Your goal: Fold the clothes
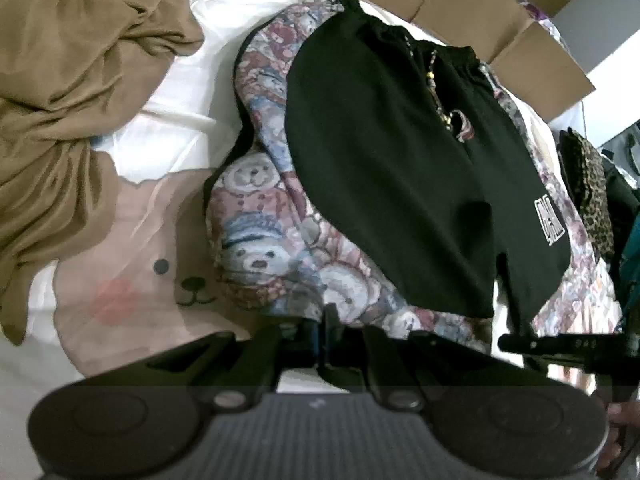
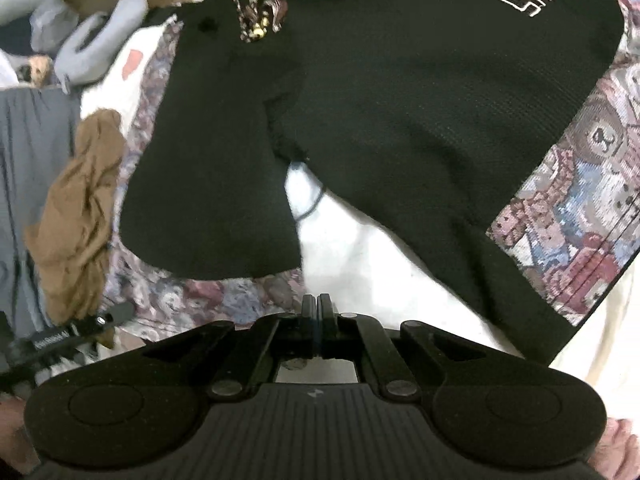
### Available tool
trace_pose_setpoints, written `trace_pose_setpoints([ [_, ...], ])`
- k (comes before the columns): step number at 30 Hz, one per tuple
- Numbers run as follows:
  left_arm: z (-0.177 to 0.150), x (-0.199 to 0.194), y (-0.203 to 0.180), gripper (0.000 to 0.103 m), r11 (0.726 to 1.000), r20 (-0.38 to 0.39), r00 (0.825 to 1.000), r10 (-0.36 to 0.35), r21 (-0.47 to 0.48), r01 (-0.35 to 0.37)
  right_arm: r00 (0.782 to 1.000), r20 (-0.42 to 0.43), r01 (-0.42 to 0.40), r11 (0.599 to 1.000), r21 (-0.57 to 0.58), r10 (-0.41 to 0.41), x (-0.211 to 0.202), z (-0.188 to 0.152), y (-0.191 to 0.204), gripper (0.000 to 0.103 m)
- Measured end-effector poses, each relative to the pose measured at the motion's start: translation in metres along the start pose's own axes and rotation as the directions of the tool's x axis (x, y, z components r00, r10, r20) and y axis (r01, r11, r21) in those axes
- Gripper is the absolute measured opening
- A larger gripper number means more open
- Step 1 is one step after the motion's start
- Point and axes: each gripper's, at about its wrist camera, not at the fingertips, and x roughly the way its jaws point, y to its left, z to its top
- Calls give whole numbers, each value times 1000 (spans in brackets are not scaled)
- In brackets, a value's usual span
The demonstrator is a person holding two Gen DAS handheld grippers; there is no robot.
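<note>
Down at the tips, the left gripper (image 1: 331, 320) is pressed shut at the bear-print hem of the black shorts (image 1: 400, 160); it seems to pinch that edge, though the contact is hidden. The right gripper (image 2: 316, 312) is likewise closed, just short of the other leg's hem, and I cannot tell whether it has cloth. From both, the shorts run straight away, legs near, waistband (image 1: 400, 32) far, on the white bedding (image 1: 180, 120).

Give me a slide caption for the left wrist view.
Shut left hand-held gripper at the hem of black shorts with teddy-bear panels.
</note>
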Motion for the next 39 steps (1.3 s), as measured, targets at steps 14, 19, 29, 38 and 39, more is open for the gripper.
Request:
trace_pose_setpoints([
  [14,-13,-11,19,30,997,37,997,70,30,-71,999,-38,-24,1000,-19,23,20,-11,8,53],
  [19,-14,3,33,45,990,29,991,132,52,-133,999,-48,-7,999,-41,5,28,-13,14,36],
  [29,0,28,40,53,988,34,988,148,37,-149,999,-49,-15,1000,-19,14,20,-11,17,2],
  [38,18,14,56,53,984,153,979,137,-135,-116,999,-27,25,999,-41,-26,13,-11,20,1],
  [39,19,14,57,53,983,161,978,136,-145,-113,999,-28,27,999,-34,-28,12,-10,19,1],
])
